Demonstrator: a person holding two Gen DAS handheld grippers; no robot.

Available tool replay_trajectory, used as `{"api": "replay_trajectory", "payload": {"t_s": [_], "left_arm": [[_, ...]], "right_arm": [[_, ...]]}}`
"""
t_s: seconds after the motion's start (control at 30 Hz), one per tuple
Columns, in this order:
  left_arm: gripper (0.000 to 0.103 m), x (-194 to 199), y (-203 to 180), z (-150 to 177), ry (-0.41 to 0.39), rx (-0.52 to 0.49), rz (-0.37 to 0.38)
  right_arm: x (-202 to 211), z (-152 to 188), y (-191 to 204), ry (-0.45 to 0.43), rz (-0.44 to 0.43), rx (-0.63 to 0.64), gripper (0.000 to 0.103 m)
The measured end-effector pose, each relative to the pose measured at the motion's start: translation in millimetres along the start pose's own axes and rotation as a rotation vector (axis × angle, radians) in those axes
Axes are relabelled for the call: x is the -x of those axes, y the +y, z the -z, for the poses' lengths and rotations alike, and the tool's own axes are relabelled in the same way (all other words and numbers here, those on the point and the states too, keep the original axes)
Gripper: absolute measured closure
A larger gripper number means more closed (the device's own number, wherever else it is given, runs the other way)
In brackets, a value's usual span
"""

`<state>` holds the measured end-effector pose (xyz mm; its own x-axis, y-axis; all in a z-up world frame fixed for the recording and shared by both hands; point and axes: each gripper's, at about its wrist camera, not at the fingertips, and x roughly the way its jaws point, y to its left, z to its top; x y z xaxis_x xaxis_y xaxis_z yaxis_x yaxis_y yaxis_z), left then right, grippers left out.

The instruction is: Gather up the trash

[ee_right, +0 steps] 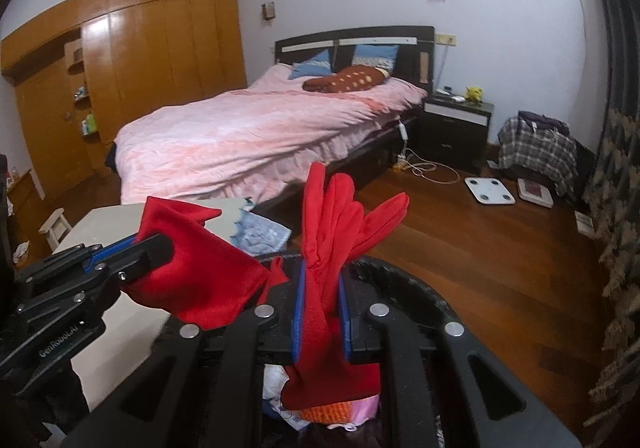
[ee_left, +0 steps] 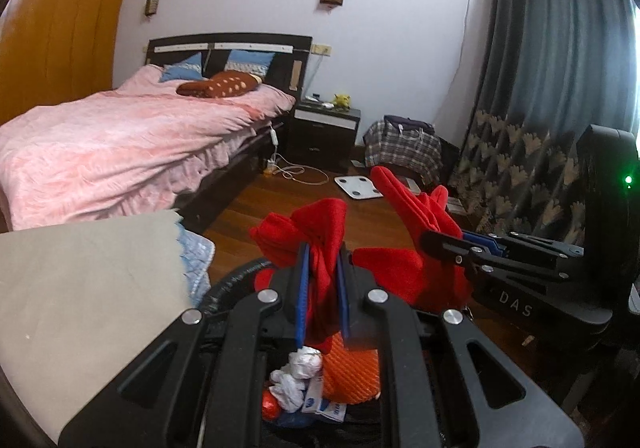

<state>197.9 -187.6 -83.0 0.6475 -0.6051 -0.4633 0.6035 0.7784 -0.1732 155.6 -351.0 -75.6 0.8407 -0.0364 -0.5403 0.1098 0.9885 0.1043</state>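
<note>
On the left, a grey-topped bench (ee_left: pixel 80 288) is sitting beside the black trash bin (ee_right: pixel 420 288), with the pink bed (ee_left: pixel 120 143) farther off behind it. The left gripper (ee_left: pixel 323 288) is holding its fingers nearly closed on one red glove (ee_left: pixel 316 236), the cloth bunching up between the blue pads. The right gripper (ee_right: pixel 322 308) is gripping a second red glove (ee_right: pixel 332 232) the same way, fingers pinching its palm, so both are clamped with only fabric between them.

Both gloves are hanging directly over the bin's open mouth. The right one is standing roughly upright, its long axis running from the cuff drooping below the fingers to the fingertips pointing up and far. Beneath the left gripper, crumpled white paper (ee_left: pixel 298 376) and an orange mesh item (ee_left: pixel 352 372) are lying inside the bin; whether the bin is lined is hard to tell in these distorted views.

Since the bin is lying straight below each pair of fingers, the drop probably calls only for opening them. Neither hand is looking nearer than the other.
</note>
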Motion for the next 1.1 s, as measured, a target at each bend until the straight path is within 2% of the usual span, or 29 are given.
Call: {"api": "replay_trajectory", "payload": {"t_s": [0.37,0.47,0.57,0.63,0.7,0.77,0.83,0.9,0.93,1.0,1.03,1.1], "left_arm": [[0.091,-30.9,1.4,18.7,0.075,-0.013,0.013],[0.091,-36.0,3.3,20.2,0.090,-0.014,0.015],[0.085,-39.2,6.0,20.6,0.107,-0.009,0.022],[0.082,-40.4,9.1,22.3,0.114,-0.001,0.022],[0.070,-39.7,12.4,23.2,0.118,0.012,0.023],[0.063,-36.9,16.6,23.4,0.112,0.023,0.014],[0.054,-32.7,19.2,23.4,0.106,0.024,0.002],[0.038,-26.2,22.9,22.3,0.093,0.024,-0.018],[0.035,-21.0,25.2,21.2,0.083,0.022,-0.031],[0.022,-11.6,28.7,20.1,0.070,0.018,-0.052],[0.020,-6.0,30.8,19.4,0.066,0.018,-0.066],[0.015,5.7,36.2,17.7,0.058,0.022,-0.094]], "right_arm": [[-17.0,15.0,-9.7,0.055,0.022,-0.017,0.089],[-21.0,18.9,-10.4,0.069,0.026,-0.013,0.085],[-23.9,21.9,-11.1,0.080,0.035,-0.006,0.075],[-24.3,23.6,-11.5,0.082,0.043,-0.003,0.063],[-23.6,25.3,-14.5,0.082,0.049,-0.003,0.059],[-22.0,26.0,-14.7,0.082,0.056,-0.003,0.053],[-19.2,26.4,-15.4,0.077,0.062,-0.002,0.039],[-13.7,26.9,-15.4,0.065,0.078,0.004,0.026],[-11.7,26.5,-15.0,0.061,0.083,0.007,0.019],[-5.1,26.3,-12.6,0.050,0.088,0.009,0.011],[-2.9,25.6,-11.4,0.048,0.088,0.008,0.007],[3.8,24.7,-7.6,0.042,0.079,0.008,0.006]]}}
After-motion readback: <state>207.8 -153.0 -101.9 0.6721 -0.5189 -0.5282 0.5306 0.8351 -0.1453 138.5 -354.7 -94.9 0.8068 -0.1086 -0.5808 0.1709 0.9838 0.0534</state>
